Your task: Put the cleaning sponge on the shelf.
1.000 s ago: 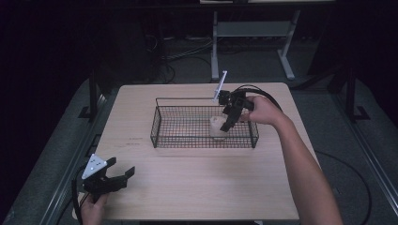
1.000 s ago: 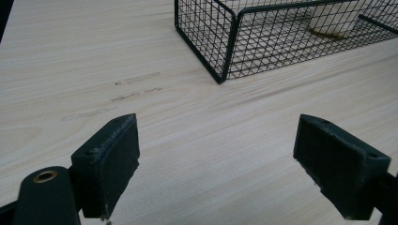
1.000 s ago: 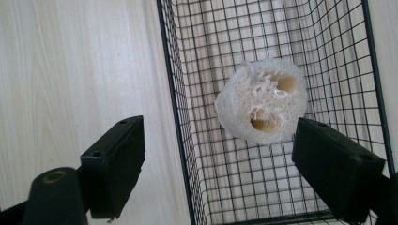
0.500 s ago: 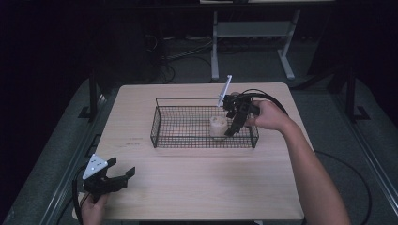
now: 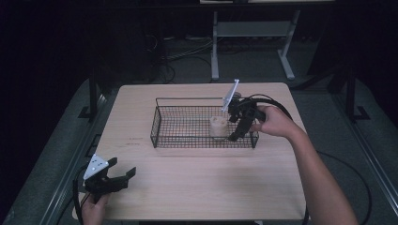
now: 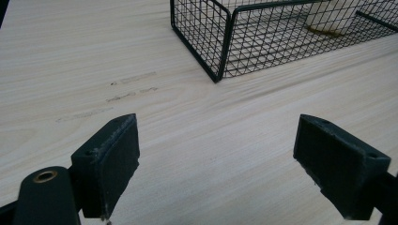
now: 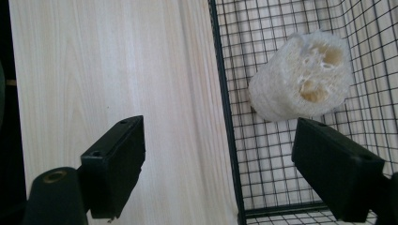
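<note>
One pale, holey loofah piece (image 7: 300,82) lies in my black wire basket (image 5: 187,139); right tongs (image 5: 234,136) gape wide, empty, straddling its wall; left tongs (image 5: 123,177) wide, idle on the desk (image 5: 197,187).

No text, label, brand, number or sign can be read in any of the views. The table (image 5: 202,187) carries only a few faint grey smudges just left of the basket (image 5: 159,126), and they form no letters.
</note>
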Motion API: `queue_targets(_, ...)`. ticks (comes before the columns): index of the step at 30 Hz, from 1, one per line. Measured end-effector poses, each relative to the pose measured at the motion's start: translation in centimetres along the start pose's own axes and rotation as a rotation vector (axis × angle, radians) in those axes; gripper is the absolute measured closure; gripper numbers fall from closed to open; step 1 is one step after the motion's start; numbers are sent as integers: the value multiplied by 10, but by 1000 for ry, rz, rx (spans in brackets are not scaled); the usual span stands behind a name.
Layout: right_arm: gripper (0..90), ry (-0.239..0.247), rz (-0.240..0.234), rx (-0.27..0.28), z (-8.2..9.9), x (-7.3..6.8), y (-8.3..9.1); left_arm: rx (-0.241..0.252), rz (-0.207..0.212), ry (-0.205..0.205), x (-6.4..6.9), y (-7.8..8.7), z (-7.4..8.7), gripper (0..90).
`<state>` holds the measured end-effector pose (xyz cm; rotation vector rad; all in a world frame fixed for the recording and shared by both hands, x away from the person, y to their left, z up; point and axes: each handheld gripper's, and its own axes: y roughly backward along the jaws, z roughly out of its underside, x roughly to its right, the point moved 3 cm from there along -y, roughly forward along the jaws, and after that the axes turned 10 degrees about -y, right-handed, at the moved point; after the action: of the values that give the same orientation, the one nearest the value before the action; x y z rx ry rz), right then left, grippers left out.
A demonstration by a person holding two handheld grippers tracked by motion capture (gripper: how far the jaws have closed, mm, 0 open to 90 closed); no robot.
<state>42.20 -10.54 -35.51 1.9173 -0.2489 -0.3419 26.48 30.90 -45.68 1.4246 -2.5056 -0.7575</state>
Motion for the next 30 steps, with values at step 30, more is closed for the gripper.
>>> queue_targets(30,177,-10,2,16,44,-17,-11,-3,-1,-2,0,0,1,139)
